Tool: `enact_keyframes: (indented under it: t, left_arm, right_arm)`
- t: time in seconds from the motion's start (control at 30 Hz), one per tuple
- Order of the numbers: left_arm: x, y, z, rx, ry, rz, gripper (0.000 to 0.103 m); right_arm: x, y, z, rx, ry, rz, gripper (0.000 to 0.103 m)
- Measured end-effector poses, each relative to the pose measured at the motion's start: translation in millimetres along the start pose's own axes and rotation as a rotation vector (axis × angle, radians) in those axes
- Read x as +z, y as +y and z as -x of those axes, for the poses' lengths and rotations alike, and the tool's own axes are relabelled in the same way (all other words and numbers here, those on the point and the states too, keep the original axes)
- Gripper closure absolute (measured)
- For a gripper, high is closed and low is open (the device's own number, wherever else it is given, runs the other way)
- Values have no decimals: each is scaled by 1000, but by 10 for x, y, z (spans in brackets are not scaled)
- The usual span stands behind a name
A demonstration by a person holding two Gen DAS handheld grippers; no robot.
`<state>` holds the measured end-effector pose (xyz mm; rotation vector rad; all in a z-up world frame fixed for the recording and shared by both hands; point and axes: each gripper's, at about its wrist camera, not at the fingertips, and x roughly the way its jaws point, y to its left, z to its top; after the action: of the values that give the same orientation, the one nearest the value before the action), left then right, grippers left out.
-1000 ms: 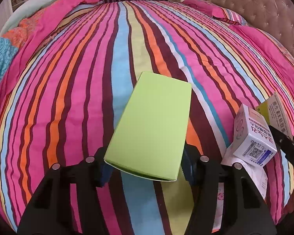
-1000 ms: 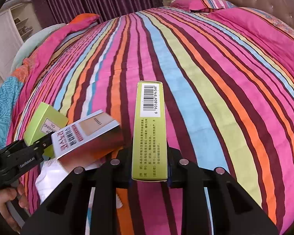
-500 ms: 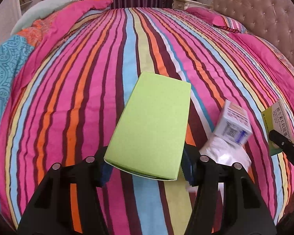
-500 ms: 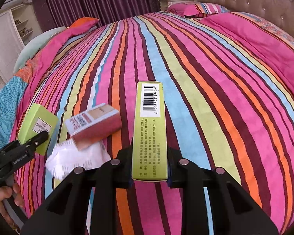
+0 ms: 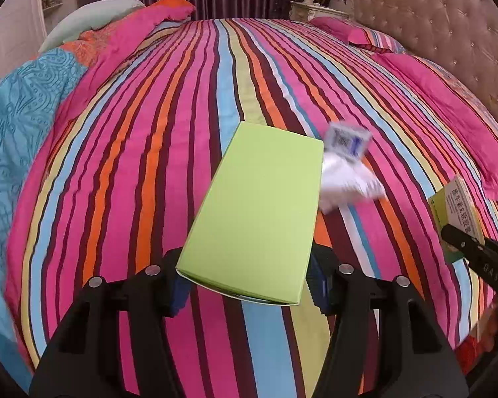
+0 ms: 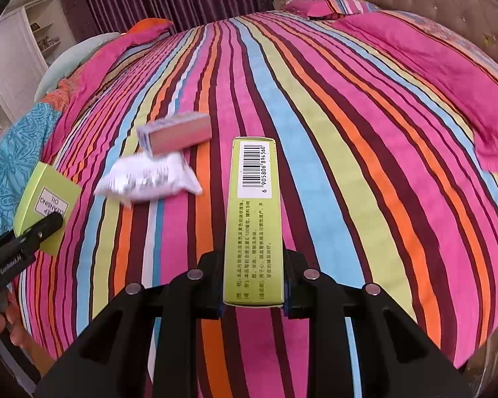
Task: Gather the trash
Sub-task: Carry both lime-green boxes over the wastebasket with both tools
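Note:
My left gripper [image 5: 249,285] is shut on a wide light-green box [image 5: 255,209], held above the striped bed cover. The box also shows in the right wrist view [image 6: 46,205] at the left edge. My right gripper [image 6: 253,295] is shut on a narrow olive-green box with a barcode [image 6: 253,219]; this box shows at the right edge of the left wrist view [image 5: 456,212]. On the bed lie a small pink-and-white carton [image 6: 176,131] and a crumpled white wrapper [image 6: 149,179]. Both are blurred in the left wrist view, carton [image 5: 347,141] and wrapper [image 5: 345,182].
The striped cover [image 5: 149,165] fills the bed. Pink pillows [image 6: 448,76] lie along the right, against a tufted headboard [image 5: 448,33]. A turquoise and pink duvet [image 5: 13,132] is bunched at the left. Purple curtains and a white cabinet stand behind.
Both grippers have pulled back and up from the bed with their boxes. The small carton and white wrapper now appear farther away, lying on the cover.

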<state>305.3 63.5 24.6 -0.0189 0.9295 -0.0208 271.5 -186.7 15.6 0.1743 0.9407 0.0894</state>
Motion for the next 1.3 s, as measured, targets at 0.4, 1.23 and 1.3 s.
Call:
enact_keyframes:
  t: [0.4, 1.23, 1.3]
  left_arm:
    - [-832, -55, 590, -36, -2, 7, 47]
    - [-2280, -362, 1147, -85, 98, -42, 47]
    - [-2420, -392, 1106, -94, 131, -42, 47]
  right_arm:
    - [-587, 52, 532, 65, -15, 7, 81]
    - [-1823, 190, 1134, 142, 58, 32, 81]
    - [-1923, 232, 1104, 128, 84, 47, 81]
